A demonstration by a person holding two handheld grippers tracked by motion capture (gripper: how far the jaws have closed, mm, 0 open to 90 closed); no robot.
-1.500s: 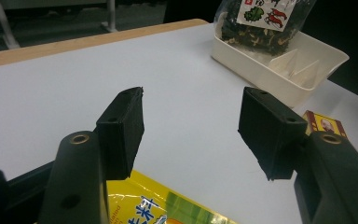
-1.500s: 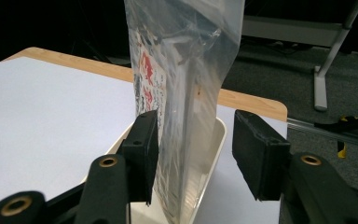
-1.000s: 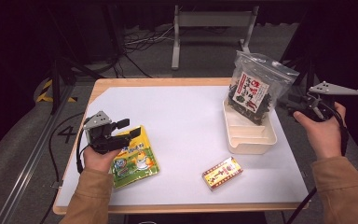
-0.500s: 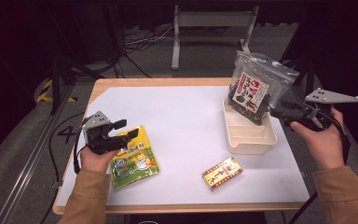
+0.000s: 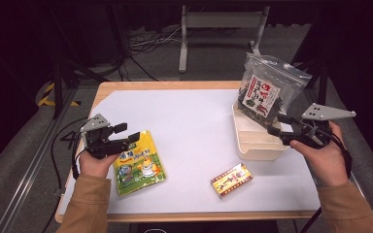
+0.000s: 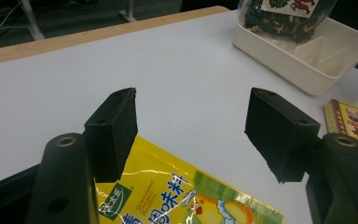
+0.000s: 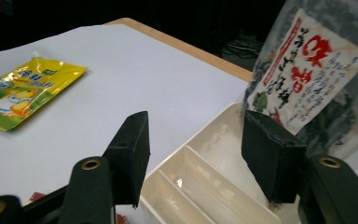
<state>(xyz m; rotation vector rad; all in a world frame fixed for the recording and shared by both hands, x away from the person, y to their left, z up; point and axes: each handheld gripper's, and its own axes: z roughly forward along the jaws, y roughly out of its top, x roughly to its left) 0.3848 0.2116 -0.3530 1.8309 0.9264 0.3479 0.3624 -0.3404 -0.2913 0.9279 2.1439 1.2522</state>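
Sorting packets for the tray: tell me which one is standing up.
The clear seaweed bag with the red-lettered label, propped in the white tray. The yellow pouch and small box lie flat.

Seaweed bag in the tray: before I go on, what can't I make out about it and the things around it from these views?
- Seaweed bag: its bottom is hidden by the tray wall in the high view; cut off by the top edge in the left gripper view.
- Yellow pouch: its near-left corner is hidden under the left gripper in the high view.
- Small box: print too small to read; cut by the right edge in the left gripper view.
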